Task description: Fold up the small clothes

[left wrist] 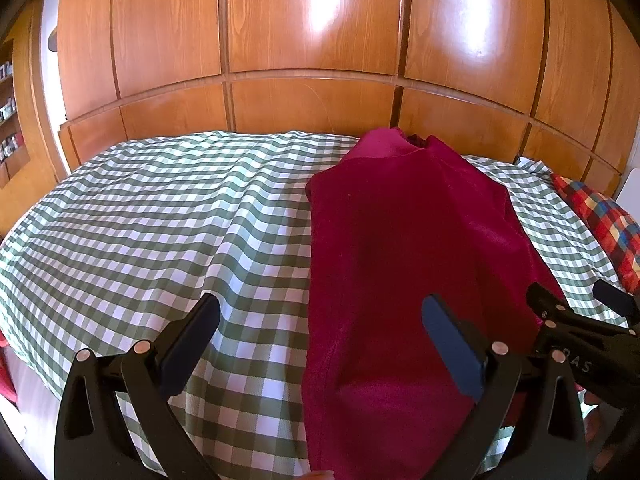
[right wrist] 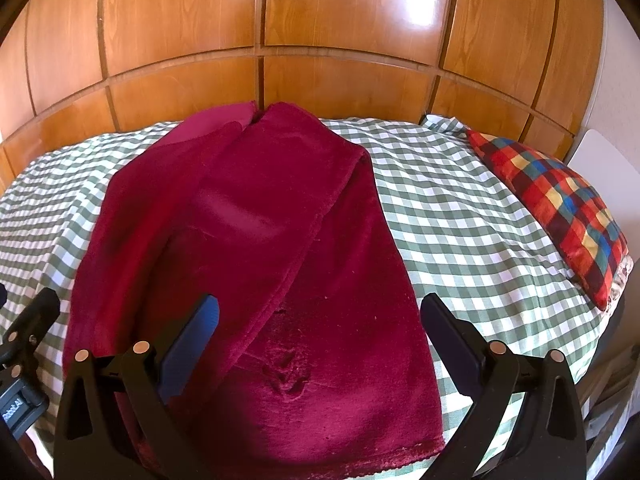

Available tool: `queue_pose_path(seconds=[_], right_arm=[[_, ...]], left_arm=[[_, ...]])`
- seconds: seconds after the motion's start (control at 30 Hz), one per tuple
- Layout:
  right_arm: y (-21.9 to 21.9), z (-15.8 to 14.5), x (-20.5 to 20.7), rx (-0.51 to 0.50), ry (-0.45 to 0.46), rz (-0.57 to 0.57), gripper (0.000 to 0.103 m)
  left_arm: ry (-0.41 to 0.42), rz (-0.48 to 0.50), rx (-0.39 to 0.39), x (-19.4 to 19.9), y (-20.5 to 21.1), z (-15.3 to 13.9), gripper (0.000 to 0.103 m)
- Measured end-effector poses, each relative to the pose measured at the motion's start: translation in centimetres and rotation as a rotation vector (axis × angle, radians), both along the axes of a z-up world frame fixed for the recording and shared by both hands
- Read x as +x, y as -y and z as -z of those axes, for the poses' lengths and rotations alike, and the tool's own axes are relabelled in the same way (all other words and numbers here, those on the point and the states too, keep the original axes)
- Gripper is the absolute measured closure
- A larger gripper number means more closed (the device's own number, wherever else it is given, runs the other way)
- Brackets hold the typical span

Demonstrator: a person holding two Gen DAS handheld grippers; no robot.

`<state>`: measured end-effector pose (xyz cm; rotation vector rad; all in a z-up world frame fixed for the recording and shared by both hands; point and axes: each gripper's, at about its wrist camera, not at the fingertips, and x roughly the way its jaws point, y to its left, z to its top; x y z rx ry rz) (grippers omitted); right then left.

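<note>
Crimson plush, the garment [right wrist: 248,264] lies lengthwise on the bed [right wrist: 460,208], stretched from the near edge toward the headboard [right wrist: 340,76], already narrowed: its right side is turned over the middle in a long diagonal flap, and a paler lining shows at the far end. By the look of it, the lengthwise folds are made and the crosswise fold is next. Both tools hang above the near hem holding nothing. The left gripper [left wrist: 320,320] is spread wide, one finger over the bare checked sheet and the other over the cloth's left part. The right gripper [right wrist: 320,320] is likewise wide, straddling the cloth's near right part. The next move likely calls for each to drop to a near corner, pinch through all the layers, and carry the hem toward the far end without letting the flap slide open. Thick pile may make a full pinch hard, and the hem hanging at the bed's edge may be awkward to reach. Nothing lies on the cloth or in the fold's path. A bright checked pillow [right wrist: 560,208] rests at the far right, well apart.
</note>
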<state>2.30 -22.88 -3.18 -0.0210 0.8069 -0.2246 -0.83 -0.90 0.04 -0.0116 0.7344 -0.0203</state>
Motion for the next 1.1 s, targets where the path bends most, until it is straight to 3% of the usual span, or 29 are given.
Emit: queue_pose_path(seconds=[1.1], right_arm=[[2.1, 0.4, -0.2, -0.001, 0.001, 0.050, 0.003]], left_arm=[[-0.003, 0.204, 0.043, -4.5, 2.2, 1.6, 0.002]])
